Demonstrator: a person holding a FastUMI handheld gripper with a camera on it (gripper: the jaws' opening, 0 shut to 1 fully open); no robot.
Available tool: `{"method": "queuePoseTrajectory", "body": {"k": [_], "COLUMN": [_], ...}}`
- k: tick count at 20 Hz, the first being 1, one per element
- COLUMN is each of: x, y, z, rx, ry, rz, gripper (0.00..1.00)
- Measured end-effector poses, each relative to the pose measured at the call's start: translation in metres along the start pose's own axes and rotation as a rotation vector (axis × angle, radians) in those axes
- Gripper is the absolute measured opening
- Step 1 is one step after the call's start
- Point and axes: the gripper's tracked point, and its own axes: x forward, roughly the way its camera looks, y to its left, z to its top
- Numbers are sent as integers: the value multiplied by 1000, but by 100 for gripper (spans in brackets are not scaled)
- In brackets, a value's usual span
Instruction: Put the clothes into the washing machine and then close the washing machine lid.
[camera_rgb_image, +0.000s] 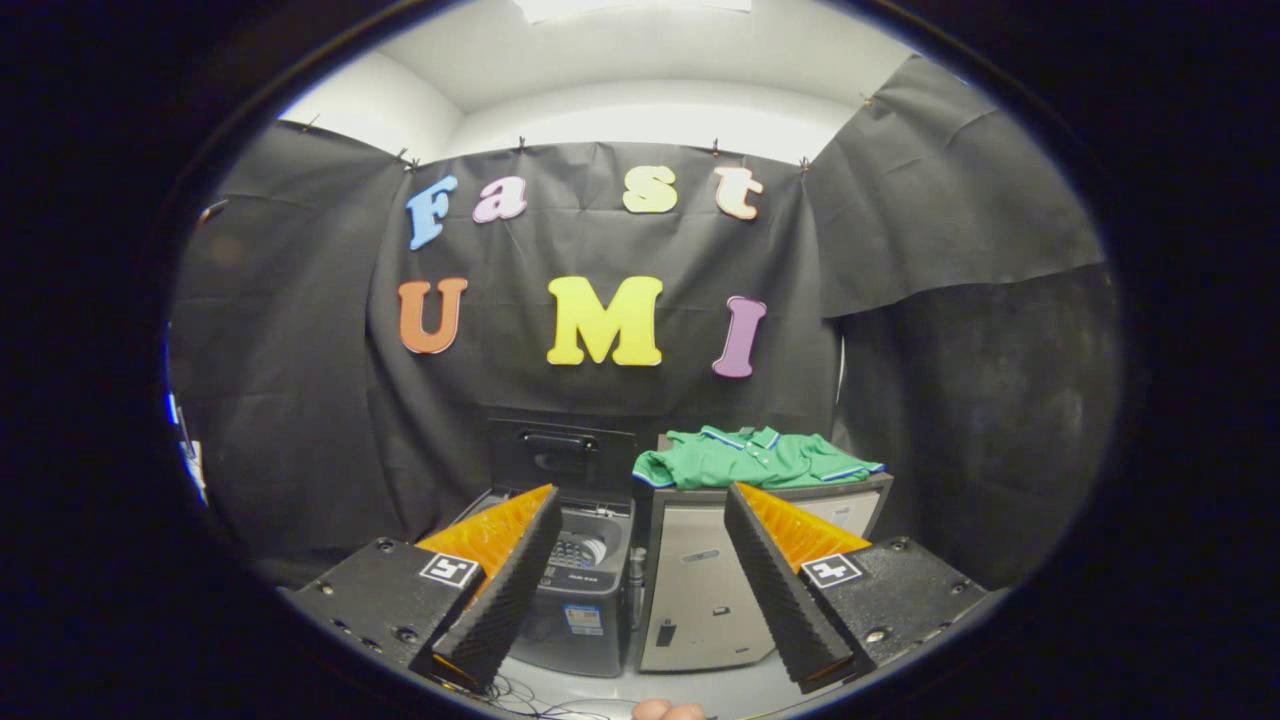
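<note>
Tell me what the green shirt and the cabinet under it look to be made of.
Green shirt: soft knit fabric, it seems; it slumps in folds, matte, with striped collar trim. Cabinet: probably painted metal or plastic, judging by its flat, smooth, pale front with a dull sheen. Both lie beyond the open gripper, whose fingers hold nothing.

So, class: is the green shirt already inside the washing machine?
No, the green shirt lies on the cabinet beside the washing machine, beyond the open gripper.

Green shirt (755, 457) w/ blue-white trim; dark grey washing machine (585, 590); light grey cabinet (700, 590).
</note>
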Motion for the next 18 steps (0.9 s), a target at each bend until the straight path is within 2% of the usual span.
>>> {"method": "queuePoseTrajectory", "body": {"k": [5, 11, 18], "x": [11, 38, 105], "y": [-6, -38, -90], "z": [8, 36, 82], "rx": [0, 25, 15], "ry": [4, 0, 10], "rz": [-22, -101, -131], "gripper": [100, 100, 100]}}
